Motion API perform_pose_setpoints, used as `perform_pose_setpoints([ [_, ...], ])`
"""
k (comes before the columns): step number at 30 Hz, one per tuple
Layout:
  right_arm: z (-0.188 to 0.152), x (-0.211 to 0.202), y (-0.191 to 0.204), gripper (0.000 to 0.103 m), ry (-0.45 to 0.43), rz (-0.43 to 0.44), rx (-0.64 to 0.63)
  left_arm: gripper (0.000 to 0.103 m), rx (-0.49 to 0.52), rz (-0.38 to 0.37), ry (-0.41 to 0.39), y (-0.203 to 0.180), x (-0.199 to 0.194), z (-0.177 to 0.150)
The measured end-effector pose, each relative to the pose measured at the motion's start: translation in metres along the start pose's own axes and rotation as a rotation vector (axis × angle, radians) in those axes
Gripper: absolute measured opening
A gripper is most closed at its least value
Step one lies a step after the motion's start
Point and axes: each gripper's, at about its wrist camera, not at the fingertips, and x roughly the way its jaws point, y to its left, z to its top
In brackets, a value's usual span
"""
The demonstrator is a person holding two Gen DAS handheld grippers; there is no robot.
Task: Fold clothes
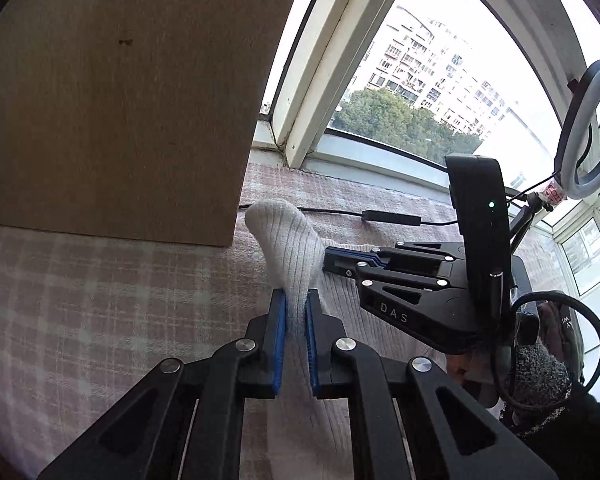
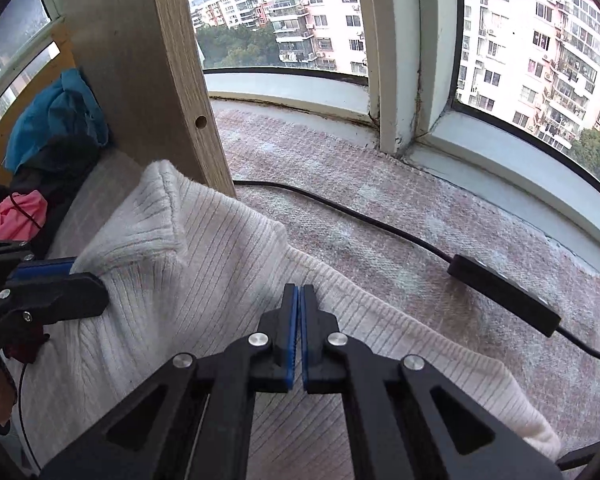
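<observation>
Knitwear, a soft, limp white ribbed sweater (image 2: 172,264), sprawls on the checked blanket (image 2: 400,200) by the window, the left gripper (image 1: 296,320) pinching its collar, the right gripper (image 2: 299,320) clamped on its shoulder edge, sensible holds for floppy cloth.

The white sweater (image 2: 188,264) is a soft ribbed knit, matt, with fine lengthwise ridges and a slightly fuzzy collar. Under it the pink and white checked cloth (image 2: 420,216) looks coarsely woven and rough. The left gripper (image 1: 296,312) and the right gripper (image 2: 299,300) are matt black plastic with shiny round metal rivets, and their blue pads (image 1: 279,340) look rubbery with fine ridges. The upright board (image 2: 140,60) is pale wood-grain laminate, smooth and dull, with a drilled hole. The window frame (image 2: 396,60) is painted white, grimy at the joints. The cable (image 2: 340,208) and its black box are smooth plastic
</observation>
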Motion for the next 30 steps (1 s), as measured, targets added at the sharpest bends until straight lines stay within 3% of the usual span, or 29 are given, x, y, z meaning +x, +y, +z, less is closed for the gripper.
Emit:
perform_pose_setpoints([
  [4,-0.003,-0.005,0.004,0.005,-0.023,0.176,0.025,0.008,0.001,-0.009,0.02,-0.003,0.011,0.002],
  [7,-0.002,0.012,0.015,0.002,-0.002,0.144,-0.03,0.008,0.019,-0.01,0.016,-0.007,0.007,0.002],
  [11,0.006,0.015,-0.001,0.004,0.013,0.186,0.056,0.008,0.023,-0.014,0.02,-0.006,0.006,0.0],
  [17,-0.018,-0.032,-0.017,0.005,-0.014,0.019,0.079,0.01,0.066,-0.008,0.07,-0.017,0.037,-0.001],
  [20,-0.036,-0.059,-0.027,0.012,-0.035,0.052,0.141,0.022,0.108,0.041,0.137,-0.025,0.064,-0.006],
  [23,-0.038,-0.069,-0.029,0.014,-0.054,0.082,0.155,0.034,0.08,0.035,0.115,-0.021,0.04,-0.007],
  [26,-0.028,-0.064,-0.017,0.014,-0.062,0.088,0.105,0.035,0.066,0.03,0.08,-0.015,0.01,-0.011],
  [30,-0.007,-0.037,0.009,0.014,-0.026,0.173,0.045,0.035,0.053,0.008,0.091,-0.005,-0.004,-0.031],
])
